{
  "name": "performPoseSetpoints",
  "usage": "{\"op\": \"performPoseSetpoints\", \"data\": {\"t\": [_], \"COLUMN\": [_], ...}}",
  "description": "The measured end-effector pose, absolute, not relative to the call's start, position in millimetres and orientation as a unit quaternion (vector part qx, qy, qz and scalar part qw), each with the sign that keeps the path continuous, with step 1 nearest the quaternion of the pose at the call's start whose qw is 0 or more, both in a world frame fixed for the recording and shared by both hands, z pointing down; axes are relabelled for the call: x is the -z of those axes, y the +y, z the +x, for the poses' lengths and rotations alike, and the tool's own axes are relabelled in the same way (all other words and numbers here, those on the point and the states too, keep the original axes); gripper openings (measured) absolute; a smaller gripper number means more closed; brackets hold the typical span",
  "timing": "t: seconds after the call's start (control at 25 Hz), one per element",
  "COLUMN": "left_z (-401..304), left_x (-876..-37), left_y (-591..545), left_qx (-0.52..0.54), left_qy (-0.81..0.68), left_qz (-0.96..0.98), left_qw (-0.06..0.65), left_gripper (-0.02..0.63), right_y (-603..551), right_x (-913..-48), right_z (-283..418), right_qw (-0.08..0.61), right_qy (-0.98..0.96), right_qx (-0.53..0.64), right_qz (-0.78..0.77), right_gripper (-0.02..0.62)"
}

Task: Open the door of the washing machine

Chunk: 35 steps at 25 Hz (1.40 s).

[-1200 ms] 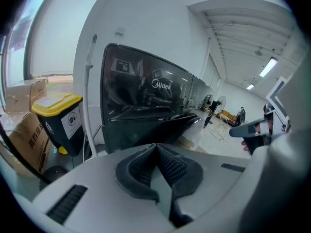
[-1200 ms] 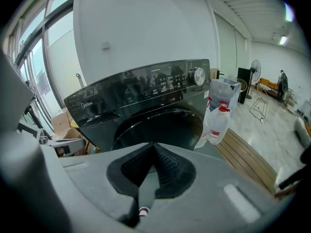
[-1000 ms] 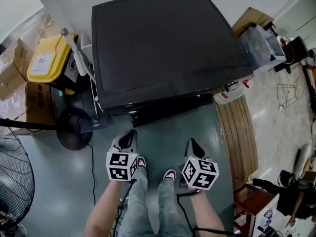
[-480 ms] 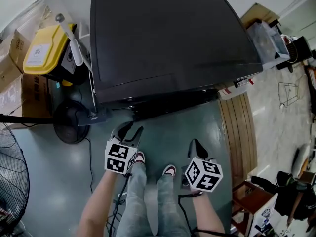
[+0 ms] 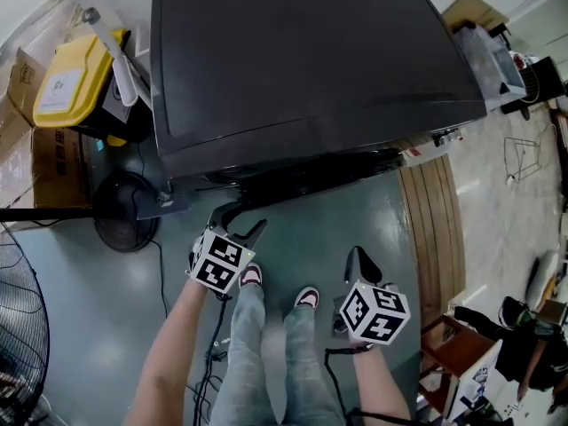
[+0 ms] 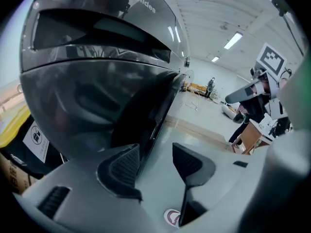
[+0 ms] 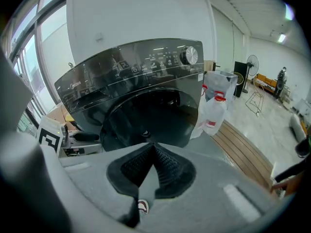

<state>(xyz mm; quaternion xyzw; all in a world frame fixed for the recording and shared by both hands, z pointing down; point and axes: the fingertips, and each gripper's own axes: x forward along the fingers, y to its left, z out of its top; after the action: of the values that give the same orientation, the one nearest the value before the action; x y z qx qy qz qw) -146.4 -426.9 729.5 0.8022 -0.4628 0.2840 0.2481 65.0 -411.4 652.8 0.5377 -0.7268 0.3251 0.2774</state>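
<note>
Left gripper's jaws are opening, empty, near the dark round door on the black washing machine's front; misaimed, they'd skid off its glossy rim. Right gripper's jaws sit closed.

You're standing on a glossy grey-green floor, your shoes side by side on it. Straight ahead the dark washing machine stands on that floor. At its front left corner sits a round black fan base, with a cable trailing over the floor towards you. Further left there's a yellow-lidded bin, then cardboard boxes. On your right, wooden boards run along the floor, and white jugs stand just beside the machine.
</note>
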Motion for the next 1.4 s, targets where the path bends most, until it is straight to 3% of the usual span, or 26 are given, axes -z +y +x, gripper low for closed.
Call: {"op": "performPoseSetpoints", "data": {"t": [0.36,0.92,1.4], "left_z": [-138.9,-134.6,-39.6], "left_x": [-737.5,-739.2,-745.2], "left_y": [-450.7,-440.5,-346.6], "left_qx": [-0.271,-0.276,-0.285], "left_qy": [-0.469,-0.449,-0.339], "left_qz": [0.804,0.803,0.85], "left_qw": [0.245,0.278,0.284], "left_gripper": [0.132,0.112,0.097], "right_y": [-407.3,-406.3,-400.0], "right_x": [-663.6,-672.2,-665.1], "right_z": [79.4,93.4,111.2], "right_qw": [0.272,0.267,0.264], "right_qy": [-0.715,-0.705,-0.7], "right_qx": [-0.341,-0.356,-0.349], "right_qz": [0.547,0.552,0.564], "right_gripper": [-0.002,-0.002,-0.002]}}
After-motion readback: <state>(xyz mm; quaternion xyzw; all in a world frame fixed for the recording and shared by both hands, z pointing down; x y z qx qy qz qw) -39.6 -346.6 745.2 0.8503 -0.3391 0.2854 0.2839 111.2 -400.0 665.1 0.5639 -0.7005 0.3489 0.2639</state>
